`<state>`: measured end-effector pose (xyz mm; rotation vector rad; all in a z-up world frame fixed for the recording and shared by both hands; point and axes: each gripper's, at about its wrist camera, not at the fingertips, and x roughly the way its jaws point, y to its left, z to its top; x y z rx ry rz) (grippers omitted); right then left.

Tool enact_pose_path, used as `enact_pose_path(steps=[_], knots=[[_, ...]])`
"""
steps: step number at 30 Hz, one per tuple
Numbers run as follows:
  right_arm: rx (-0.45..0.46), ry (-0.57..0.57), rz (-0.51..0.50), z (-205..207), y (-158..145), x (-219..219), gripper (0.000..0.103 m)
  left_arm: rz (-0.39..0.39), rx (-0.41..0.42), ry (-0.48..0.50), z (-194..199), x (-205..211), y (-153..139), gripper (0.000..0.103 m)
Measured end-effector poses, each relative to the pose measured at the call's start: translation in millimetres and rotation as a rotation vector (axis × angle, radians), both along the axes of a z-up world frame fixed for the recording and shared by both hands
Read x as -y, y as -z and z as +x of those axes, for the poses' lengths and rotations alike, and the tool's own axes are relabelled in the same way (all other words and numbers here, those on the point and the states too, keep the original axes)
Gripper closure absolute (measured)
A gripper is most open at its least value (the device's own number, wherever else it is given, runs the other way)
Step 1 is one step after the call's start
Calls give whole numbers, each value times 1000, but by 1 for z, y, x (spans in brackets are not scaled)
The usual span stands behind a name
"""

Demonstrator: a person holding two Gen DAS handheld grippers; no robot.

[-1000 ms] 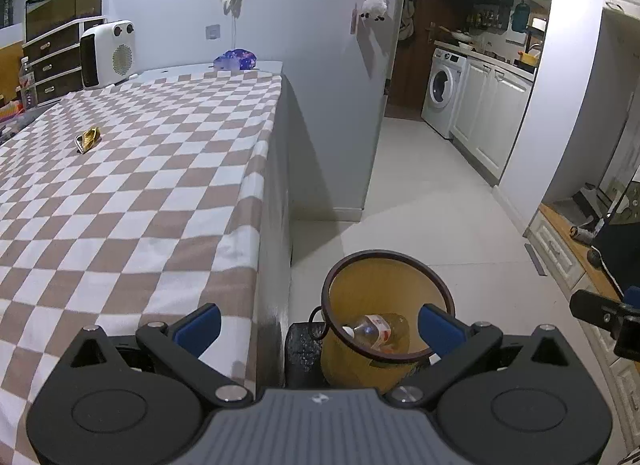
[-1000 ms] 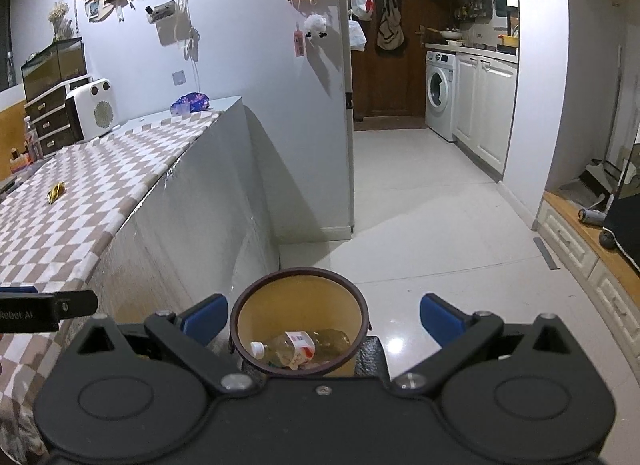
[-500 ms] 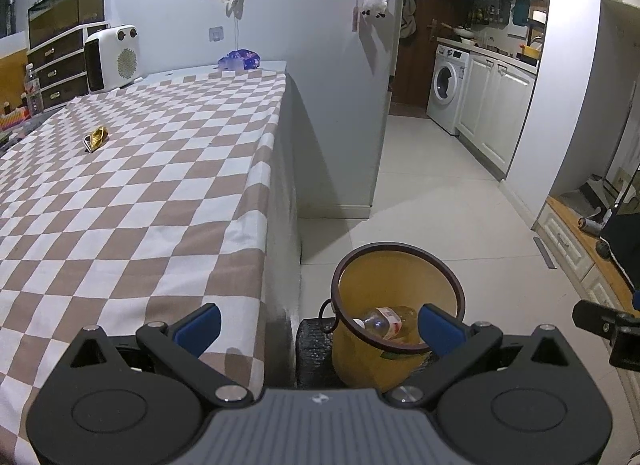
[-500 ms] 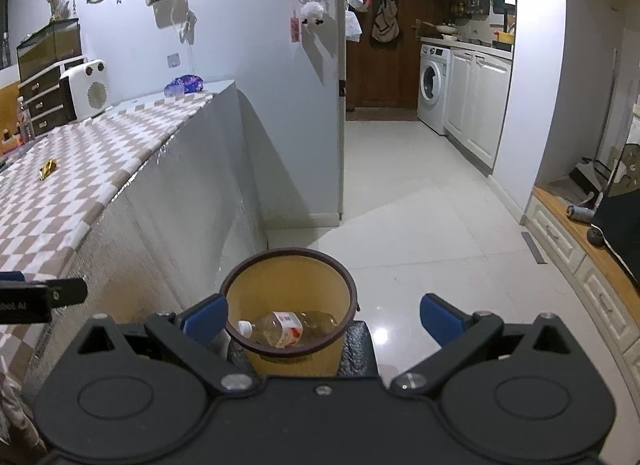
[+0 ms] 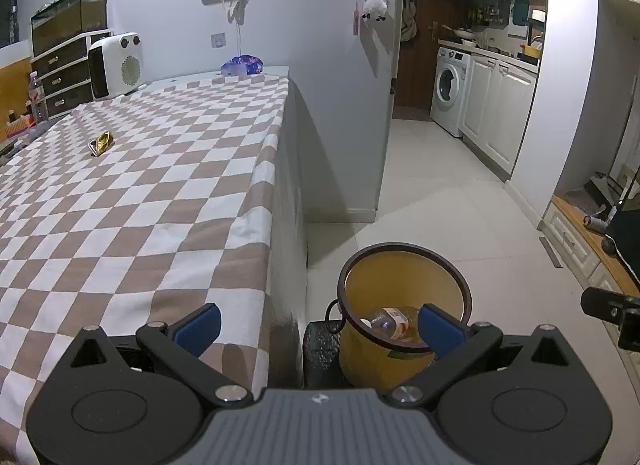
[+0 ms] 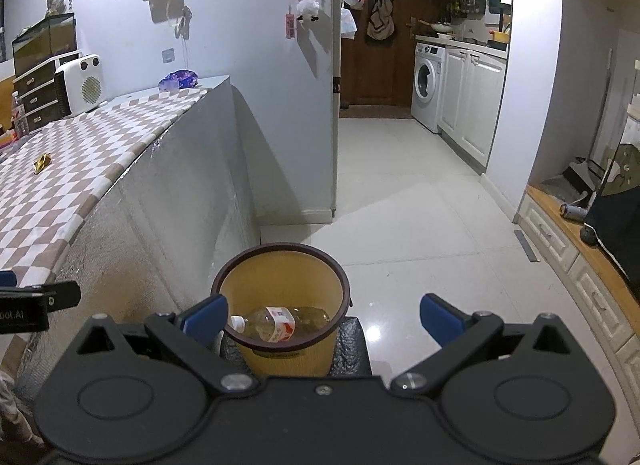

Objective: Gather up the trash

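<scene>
Now both tools sit higher and further back than a second ago: in the left wrist view the yellow bin (image 5: 404, 305) has slid from centre toward the right and more of the checkered desk (image 5: 132, 193) fills the frame. In the right wrist view the bin (image 6: 282, 305) has dropped lower and more floor shows beyond it.

Left tool (image 5: 318, 327): released, blue pads wide apart, nothing between them. Right tool (image 6: 322, 317): likewise spread and empty. Each tool's edge shows in the other's view, left (image 6: 28, 305) and right (image 5: 612, 309).

Task items:
- Plastic bottle (image 6: 280, 321), clear with a red-and-white label and white cap, lies on its side inside the bin; also seen from the left (image 5: 386, 321). The bin stands on the floor just off the desk's right edge, near its front corner, beside a dark block (image 5: 320, 349).
- Small gold wrapper (image 5: 101, 142) lies on the desk, toward the left edge, well apart from both tools; seen again from the right (image 6: 42, 163).
- Purple crumpled item (image 5: 242, 65) at the far right corner of the desk; cannot tell whether it is trash.

Judgement: the bottle step looks complete, and the retreat with empty tools reads as a turn toward the desk. The gold wrapper is the likely next pick; it is thin and flat, so a pinch low at the cloth may snag fabric.
</scene>
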<state>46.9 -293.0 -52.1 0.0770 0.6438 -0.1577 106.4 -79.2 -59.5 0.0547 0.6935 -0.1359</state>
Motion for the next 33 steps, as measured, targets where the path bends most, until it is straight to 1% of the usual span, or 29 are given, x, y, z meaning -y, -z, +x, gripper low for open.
enact_pose_path(steps=[33], knots=[[11,-14,-12,-1,-6,-5,0,-7,22,1,0,-2,-5,0]])
